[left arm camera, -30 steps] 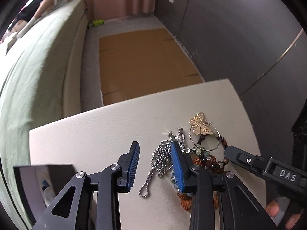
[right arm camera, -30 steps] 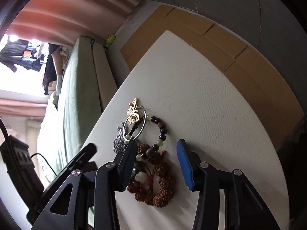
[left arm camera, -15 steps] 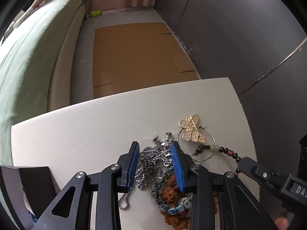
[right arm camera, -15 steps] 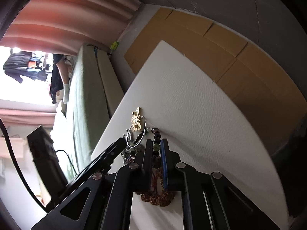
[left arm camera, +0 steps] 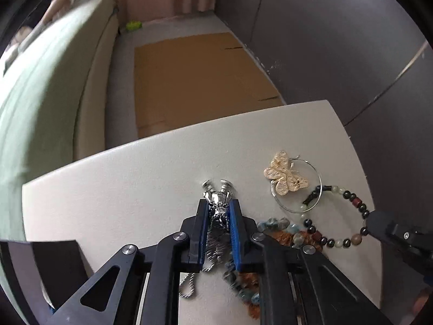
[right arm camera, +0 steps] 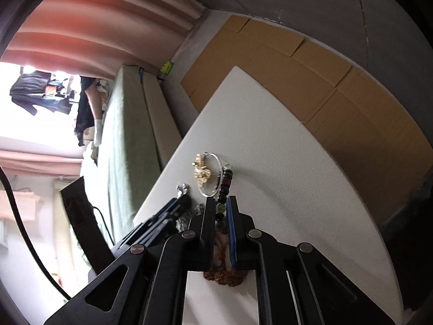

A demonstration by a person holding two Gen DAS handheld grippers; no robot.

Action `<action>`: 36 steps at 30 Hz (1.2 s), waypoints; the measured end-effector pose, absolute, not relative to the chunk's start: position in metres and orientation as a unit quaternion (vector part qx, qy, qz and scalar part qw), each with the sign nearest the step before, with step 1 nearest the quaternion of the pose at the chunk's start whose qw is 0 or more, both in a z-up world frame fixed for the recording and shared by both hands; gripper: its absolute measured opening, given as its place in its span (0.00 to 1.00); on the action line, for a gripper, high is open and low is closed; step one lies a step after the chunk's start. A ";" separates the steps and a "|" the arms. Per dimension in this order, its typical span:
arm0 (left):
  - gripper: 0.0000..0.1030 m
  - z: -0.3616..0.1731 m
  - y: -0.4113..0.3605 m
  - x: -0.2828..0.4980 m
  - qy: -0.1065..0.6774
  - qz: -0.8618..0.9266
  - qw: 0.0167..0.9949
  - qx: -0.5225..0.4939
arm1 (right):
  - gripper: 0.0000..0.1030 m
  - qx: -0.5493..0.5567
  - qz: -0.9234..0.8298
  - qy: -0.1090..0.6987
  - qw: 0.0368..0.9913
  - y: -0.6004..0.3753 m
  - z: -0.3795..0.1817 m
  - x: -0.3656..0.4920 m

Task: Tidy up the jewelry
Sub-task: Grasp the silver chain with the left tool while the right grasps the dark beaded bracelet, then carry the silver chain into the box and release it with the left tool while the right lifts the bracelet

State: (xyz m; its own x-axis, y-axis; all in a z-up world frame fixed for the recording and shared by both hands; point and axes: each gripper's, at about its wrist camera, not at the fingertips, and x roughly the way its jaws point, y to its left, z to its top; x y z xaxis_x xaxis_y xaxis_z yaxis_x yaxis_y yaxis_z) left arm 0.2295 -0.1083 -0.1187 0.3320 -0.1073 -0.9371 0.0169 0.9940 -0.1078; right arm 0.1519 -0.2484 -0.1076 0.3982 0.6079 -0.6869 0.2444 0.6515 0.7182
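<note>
A heap of jewelry lies on the white table [left arm camera: 135,178]. My left gripper [left arm camera: 219,208] is shut on a silver chain necklace [left arm camera: 216,233], whose loop trails below. Right of it lie a gold butterfly brooch [left arm camera: 285,178] on a thin silver hoop [left arm camera: 297,189], a dark beaded bracelet [left arm camera: 351,203], blue-grey stone beads [left arm camera: 281,224] and a brown seed bracelet [left arm camera: 284,237]. My right gripper [right arm camera: 221,205] is shut on the dark beaded bracelet [right arm camera: 226,181]; the brooch [right arm camera: 201,172] lies just beyond, and the brown seed bracelet [right arm camera: 223,277] shows under the jaws.
A dark open box [left arm camera: 40,265] stands at the table's left front corner. Beyond the table are a cardboard sheet [left arm camera: 194,78] on the floor, a green sofa [left arm camera: 40,103] at left and a dark wall [left arm camera: 338,40] at right.
My left gripper moved in over the silver chain and closed on it. My right gripper closed on the beaded bracelet a half second earlier and stays shut.
</note>
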 end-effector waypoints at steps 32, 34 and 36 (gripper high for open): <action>0.15 0.135 -0.022 0.107 0.375 0.009 0.927 -0.018 | 0.10 0.361 0.308 0.441 0.762 -0.184 -0.027 0.125; 0.15 0.143 -0.020 0.102 0.366 0.014 0.930 -0.010 | 0.10 0.361 0.311 0.439 0.762 -0.181 -0.027 0.121; 0.15 0.152 -0.015 0.098 0.359 0.021 0.933 -0.007 | 0.10 0.362 0.314 0.437 0.761 -0.180 -0.026 0.120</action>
State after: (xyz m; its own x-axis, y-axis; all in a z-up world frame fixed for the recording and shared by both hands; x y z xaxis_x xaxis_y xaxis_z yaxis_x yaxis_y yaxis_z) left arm 0.0981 -0.0149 0.1523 0.7417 0.0350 -0.6699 -0.0444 0.9990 0.0031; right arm 0.1204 -0.1798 -0.0263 0.4196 0.7949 -0.4382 -0.1622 0.5406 0.8255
